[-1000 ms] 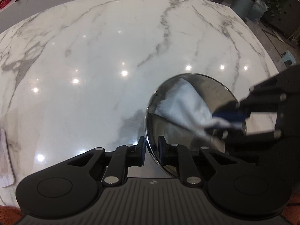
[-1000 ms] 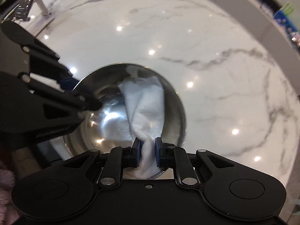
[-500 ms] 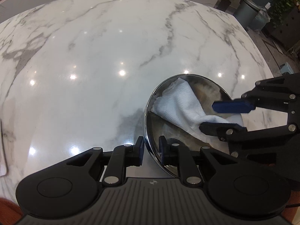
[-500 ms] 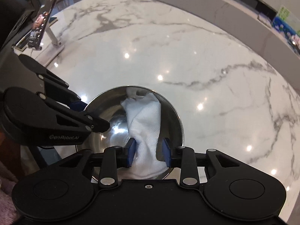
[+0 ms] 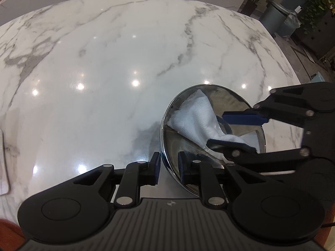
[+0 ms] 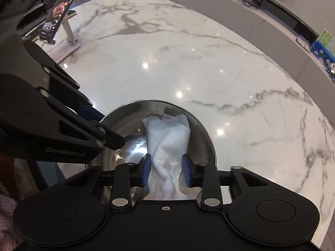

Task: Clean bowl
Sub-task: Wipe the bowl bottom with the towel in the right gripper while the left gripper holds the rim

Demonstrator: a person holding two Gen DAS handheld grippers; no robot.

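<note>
Steel bowl (image 5: 211, 138) on the marble counter (image 5: 108, 79), rim caught between the blue pads of the left gripper (image 5: 169, 168): one pad outside the wall, the other inside, clamped on the near-left edge. Seen from the right wrist camera, same bowl (image 6: 123, 133) straight ahead of and below the right gripper (image 6: 166, 172), with the left gripper (image 6: 113, 131) reaching in from the left onto the rim.

White paper towel (image 6: 167, 146) bunched inside the bowl, rising from the far wall and running back between the right gripper's pads. Jaws of the right gripper just been closing in, towel between them; left pad against the cloth, right pad with a sliver of gap (so not pressing, as far as can be seen). In the left wrist view, the right gripper (image 5: 236, 132) entering from the right over the bowl, its fingers spread above and below the twisted tail of the towel (image 5: 196, 119).

Phone on a stand (image 6: 60, 14) far off to the upper left of the right gripper, well apart from the bowl.
</note>
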